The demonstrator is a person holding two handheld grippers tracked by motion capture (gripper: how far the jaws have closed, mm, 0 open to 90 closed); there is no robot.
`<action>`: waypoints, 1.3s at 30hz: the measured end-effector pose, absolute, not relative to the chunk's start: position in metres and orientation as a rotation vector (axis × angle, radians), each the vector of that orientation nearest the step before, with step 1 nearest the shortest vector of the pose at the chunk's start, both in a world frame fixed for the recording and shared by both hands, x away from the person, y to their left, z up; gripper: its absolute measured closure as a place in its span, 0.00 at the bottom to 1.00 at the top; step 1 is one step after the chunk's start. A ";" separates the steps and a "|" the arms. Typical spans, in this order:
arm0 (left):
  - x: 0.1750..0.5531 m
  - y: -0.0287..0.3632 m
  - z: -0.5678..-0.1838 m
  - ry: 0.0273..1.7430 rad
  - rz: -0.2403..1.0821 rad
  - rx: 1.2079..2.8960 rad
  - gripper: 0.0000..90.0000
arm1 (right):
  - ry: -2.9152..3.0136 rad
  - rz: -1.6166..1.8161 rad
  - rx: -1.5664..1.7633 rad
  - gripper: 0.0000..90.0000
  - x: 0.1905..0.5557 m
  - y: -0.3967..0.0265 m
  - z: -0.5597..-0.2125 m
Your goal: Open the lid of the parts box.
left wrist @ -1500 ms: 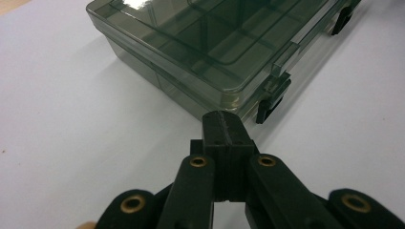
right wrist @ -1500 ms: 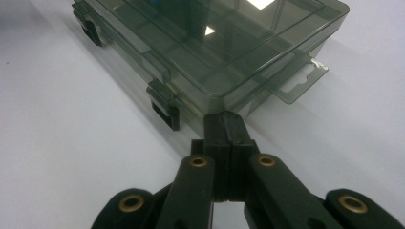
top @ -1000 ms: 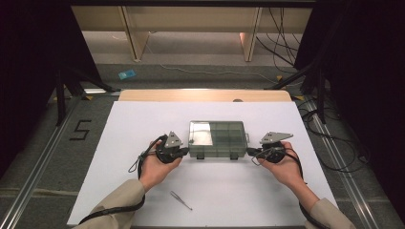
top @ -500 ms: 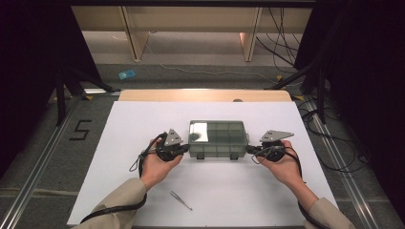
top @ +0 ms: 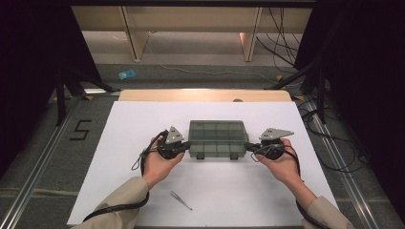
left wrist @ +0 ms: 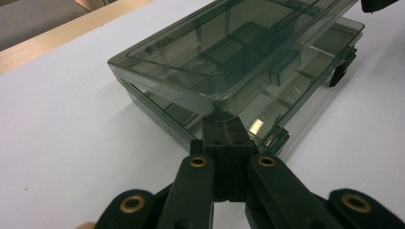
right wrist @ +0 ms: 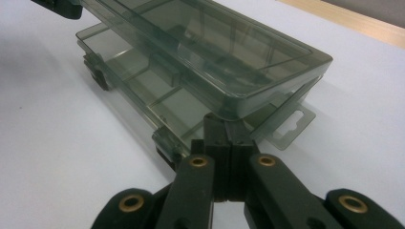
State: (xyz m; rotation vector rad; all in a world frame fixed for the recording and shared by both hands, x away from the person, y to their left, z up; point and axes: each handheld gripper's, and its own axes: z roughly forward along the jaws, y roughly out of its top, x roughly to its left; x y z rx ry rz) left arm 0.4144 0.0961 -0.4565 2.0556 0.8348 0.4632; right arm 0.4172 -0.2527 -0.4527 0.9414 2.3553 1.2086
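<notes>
A smoke-tinted clear compartment box [top: 217,138] lies in the middle of the white table top [top: 143,119]. Its lid [left wrist: 215,52] stands a little above the base [left wrist: 296,71] along the near side. My left gripper [top: 187,144] is at the box's left end, shut, and its joined tips [left wrist: 223,126] are tucked under the lid's corner. My right gripper [top: 247,146] is at the right end, also shut, and its tips [right wrist: 223,124] are wedged under the lid [right wrist: 215,43] above the base [right wrist: 133,81]. Nothing lies between either pair of jaws.
Metal tweezers [top: 181,200] lie on the table near the front edge, between the person's forearms. A wooden strip [top: 205,95] borders the table's far edge. The box has dark latches [left wrist: 339,76] on its front and a hang tab [right wrist: 291,126] at its right end.
</notes>
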 end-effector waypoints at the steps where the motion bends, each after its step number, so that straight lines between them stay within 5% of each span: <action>1: 0.415 0.096 -0.456 0.833 0.460 2.056 1.00 | 2.355 1.209 0.941 1.00 0.417 -0.253 -0.453; 39: 0.424 0.090 -0.449 0.856 0.482 2.008 1.00 | 2.270 1.261 0.970 1.00 0.424 -0.249 -0.443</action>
